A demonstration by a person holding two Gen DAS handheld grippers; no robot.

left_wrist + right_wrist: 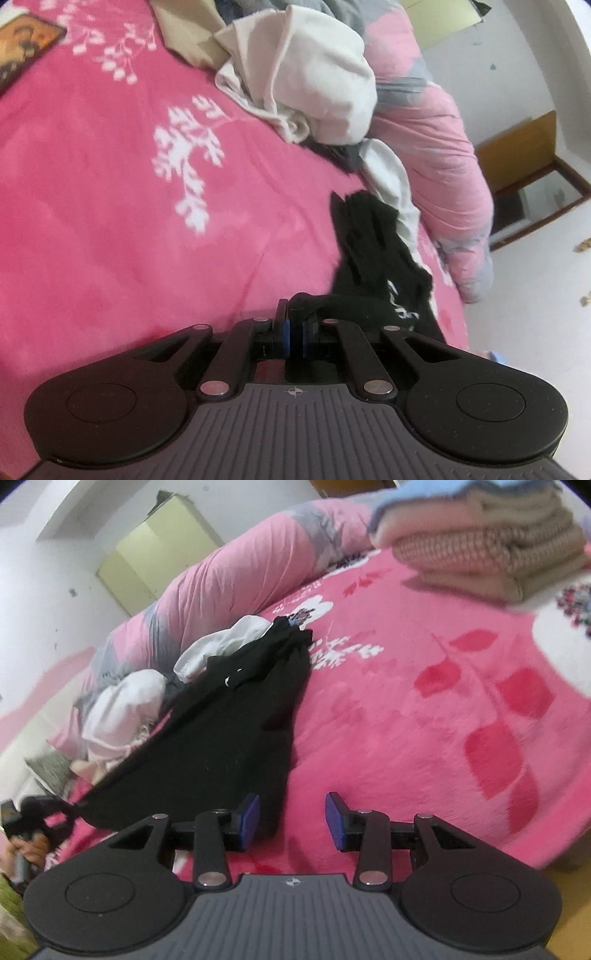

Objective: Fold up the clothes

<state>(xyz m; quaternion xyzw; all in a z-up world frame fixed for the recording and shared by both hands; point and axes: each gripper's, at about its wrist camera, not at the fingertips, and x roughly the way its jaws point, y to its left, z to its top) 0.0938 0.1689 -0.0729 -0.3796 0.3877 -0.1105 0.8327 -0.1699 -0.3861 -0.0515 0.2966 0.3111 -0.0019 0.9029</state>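
A black garment [373, 251] lies stretched over the pink bedspread [110, 184]. My left gripper [295, 332] is shut on one end of it, the cloth bunched between the blue pads. In the right wrist view the same black garment [221, 746] spreads out long and flat, pulled taut toward the lower left, where the other gripper and a hand [26, 849] show. My right gripper [291, 823] stands open just above the bedspread [424, 720], its left pad beside the garment's near corner, with nothing between the fingers.
A heap of white and beige clothes [303, 74] lies beyond the black garment, against a rolled pink quilt [436, 140]. A stack of folded clothes [480, 542] sits at the far right of the bed. White clothes [125, 709] lie left of the garment. The bed edge and floor [535, 332] are at right.
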